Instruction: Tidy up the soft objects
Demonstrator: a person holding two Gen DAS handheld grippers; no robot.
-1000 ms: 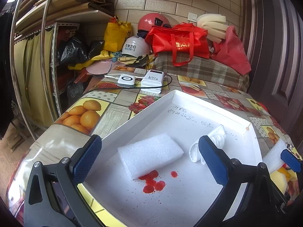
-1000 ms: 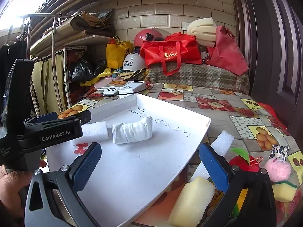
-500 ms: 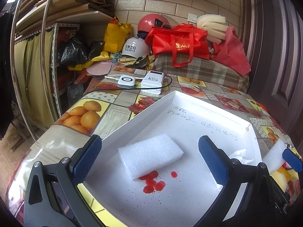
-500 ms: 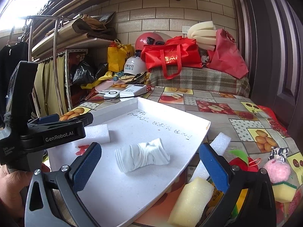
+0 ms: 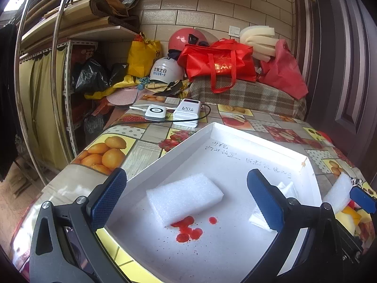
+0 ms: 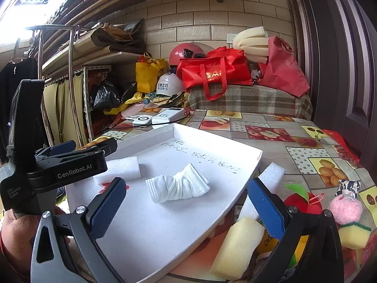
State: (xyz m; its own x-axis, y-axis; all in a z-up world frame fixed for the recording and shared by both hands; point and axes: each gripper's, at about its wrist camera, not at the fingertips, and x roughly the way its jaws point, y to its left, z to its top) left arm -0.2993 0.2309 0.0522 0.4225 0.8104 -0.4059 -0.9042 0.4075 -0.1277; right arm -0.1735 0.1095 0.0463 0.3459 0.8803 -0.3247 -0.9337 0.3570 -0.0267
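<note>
A white tray (image 5: 259, 141) (image 6: 219, 139) lies on the fruit-print table. In it are a white foam block (image 5: 185, 197) (image 6: 117, 168) and a rolled white face mask (image 6: 179, 186), partly hidden behind my left finger in the left wrist view (image 5: 286, 189). My left gripper (image 5: 186, 200) is open and empty above the tray's near left part. My right gripper (image 6: 186, 208) is open and empty above the tray's near edge, the mask just beyond it. A yellow sponge (image 6: 238, 247), a white foam piece (image 6: 271, 176) and plush toys (image 6: 345, 208) lie right of the tray.
Red stains (image 5: 187, 228) mark the tray floor. Two white power banks (image 5: 188, 112) with a cable lie behind the tray. Bags, helmets and foam (image 5: 221, 63) pile up at the back wall. A metal rack (image 5: 59, 94) stands left of the table.
The rolled mask has come down from the tray's far part to its near middle and now lies loose. Both grippers stayed open and nearly still.
</note>
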